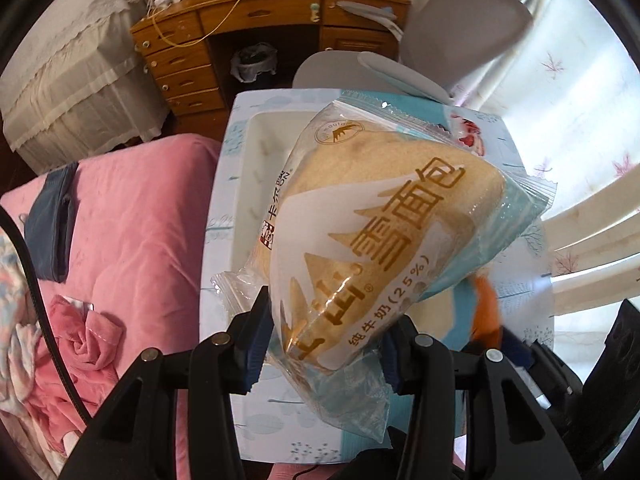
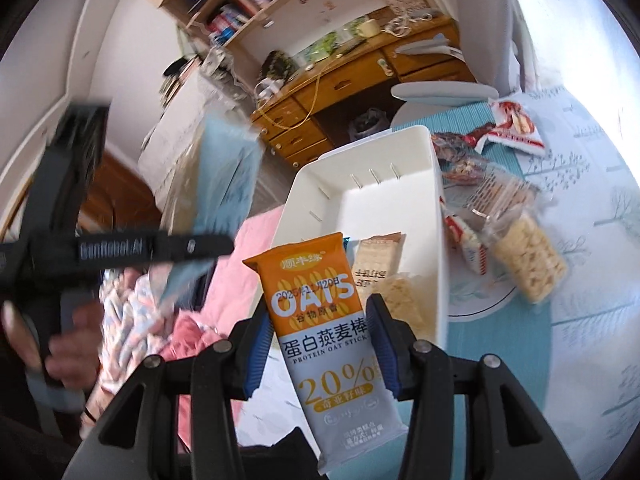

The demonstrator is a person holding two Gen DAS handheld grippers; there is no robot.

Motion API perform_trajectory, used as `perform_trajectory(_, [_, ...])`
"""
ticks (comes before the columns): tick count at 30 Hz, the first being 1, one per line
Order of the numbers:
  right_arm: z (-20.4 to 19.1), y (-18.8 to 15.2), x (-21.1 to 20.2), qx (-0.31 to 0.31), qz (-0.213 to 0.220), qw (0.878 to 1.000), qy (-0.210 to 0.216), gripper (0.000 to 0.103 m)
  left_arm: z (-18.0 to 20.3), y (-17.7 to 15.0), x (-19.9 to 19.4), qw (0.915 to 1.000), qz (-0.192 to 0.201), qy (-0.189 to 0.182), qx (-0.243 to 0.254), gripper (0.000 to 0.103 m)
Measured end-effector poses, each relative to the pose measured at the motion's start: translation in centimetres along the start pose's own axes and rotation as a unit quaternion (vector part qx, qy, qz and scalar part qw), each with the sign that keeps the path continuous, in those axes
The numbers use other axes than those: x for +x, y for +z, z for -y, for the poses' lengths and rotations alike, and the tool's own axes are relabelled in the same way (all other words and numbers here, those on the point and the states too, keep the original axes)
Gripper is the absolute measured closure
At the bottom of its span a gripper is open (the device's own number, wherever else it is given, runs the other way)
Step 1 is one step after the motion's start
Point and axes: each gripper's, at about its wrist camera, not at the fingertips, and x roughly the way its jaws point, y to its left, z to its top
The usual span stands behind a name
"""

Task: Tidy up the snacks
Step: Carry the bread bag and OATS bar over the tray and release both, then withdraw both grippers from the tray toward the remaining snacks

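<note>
My left gripper (image 1: 326, 336) is shut on a wrapped bread bun (image 1: 384, 224) with gold lettering and holds it above the white bin (image 1: 256, 148). My right gripper (image 2: 320, 320) is shut on an orange and white oat bar (image 2: 328, 328), upright just in front of the white bin (image 2: 360, 152). Two snack packs (image 2: 380, 264) lie in the bin's near end. The left gripper with its bun shows blurred at the left of the right wrist view (image 2: 120, 248). The oat bar shows as an orange blur in the left wrist view (image 1: 486, 312).
Loose snacks lie on the patterned tabletop (image 2: 592, 216) right of the bin: a puffed-grain pack (image 2: 528, 260), a cracker pack (image 2: 500, 192), red-wrapped packs (image 2: 516, 124). A pink bed (image 1: 132, 232) lies to the left. A wooden desk (image 1: 248, 24) and a grey chair (image 1: 460, 28) stand behind.
</note>
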Motion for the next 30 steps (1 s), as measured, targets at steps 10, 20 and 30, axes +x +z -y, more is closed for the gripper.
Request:
perform_trajectory(10, [-1.2,0.4,3.2,0.049,0.04,0.998,-0.016,0.055,-3.7,-1.2,2.6,0.9978,0.024,-0.043,0.045,0.056])
perform_trajectory(20, [-1.1,0.0,4.4,0.089,0.036,0.994,-0.05,0.026,-4.9,-0.4,3.3,0.9971,0.018,-0.068,0.03,0.026])
perform_trajectory(30, [-0.3,-0.3,3.4,0.095,0.026,0.993,-0.069,0.026,-3.8,-1.4,4.2,0.9942,-0.01,-0.107,-0.002,0.026])
